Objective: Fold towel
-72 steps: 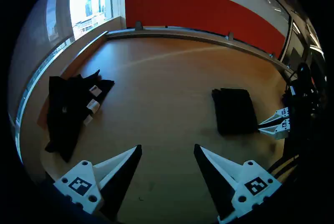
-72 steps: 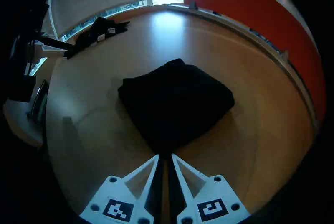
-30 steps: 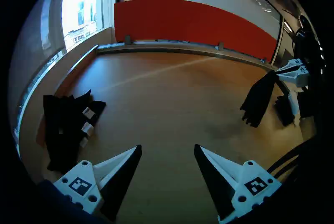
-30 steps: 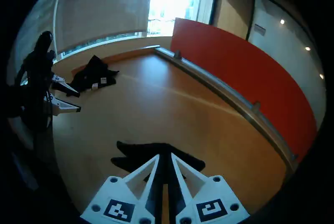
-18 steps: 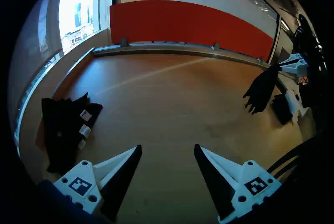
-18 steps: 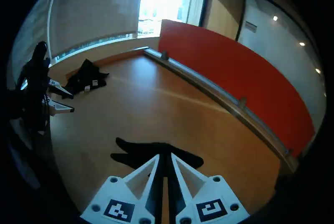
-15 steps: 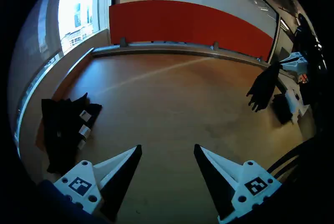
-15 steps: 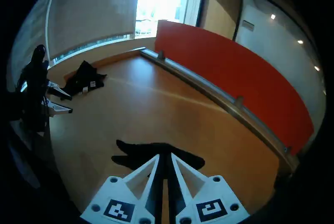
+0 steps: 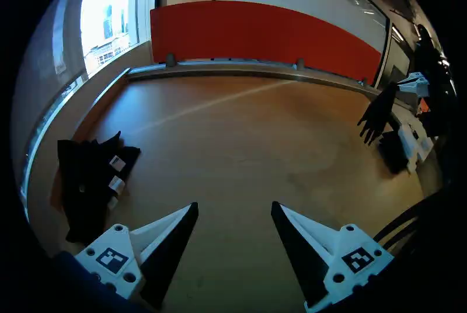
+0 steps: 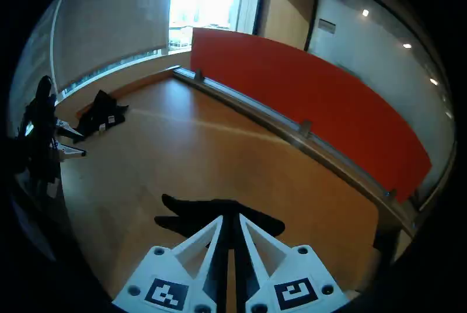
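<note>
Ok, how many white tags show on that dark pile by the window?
3, along the pile edge that faces the open table, seen in the left gripper view: upper tag, middle tag, lower tag. Folds may hide more.

We see little of the towel (image 10: 187, 214), mostly hidden behind the right hand-held gripper (image 10: 231, 220) pinching it.
</note>
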Available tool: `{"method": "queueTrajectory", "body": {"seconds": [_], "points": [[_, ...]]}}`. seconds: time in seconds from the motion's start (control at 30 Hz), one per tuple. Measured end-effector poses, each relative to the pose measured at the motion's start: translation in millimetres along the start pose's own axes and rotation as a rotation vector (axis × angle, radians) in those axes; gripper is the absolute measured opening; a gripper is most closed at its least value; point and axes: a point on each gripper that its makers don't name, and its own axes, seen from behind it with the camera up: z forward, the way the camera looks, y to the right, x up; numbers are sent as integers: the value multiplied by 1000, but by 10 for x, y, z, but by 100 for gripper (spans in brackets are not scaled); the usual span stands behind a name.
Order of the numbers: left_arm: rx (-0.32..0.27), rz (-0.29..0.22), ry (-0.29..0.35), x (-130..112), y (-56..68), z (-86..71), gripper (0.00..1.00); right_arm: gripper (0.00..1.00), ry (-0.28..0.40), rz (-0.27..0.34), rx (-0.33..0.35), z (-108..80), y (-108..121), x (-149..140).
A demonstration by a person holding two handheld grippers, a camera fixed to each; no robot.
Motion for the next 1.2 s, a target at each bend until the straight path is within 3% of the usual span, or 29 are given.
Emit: {"method": "queueTrajectory", "body": {"seconds": [0.73,1.2], "points": [[35,10,-17,91,172,70,93,4,-70,44,-105,-313,1225,-613],[53,28,-29,128,336,108,93,4,-96,80,-139,-393,1738,-931]]}}
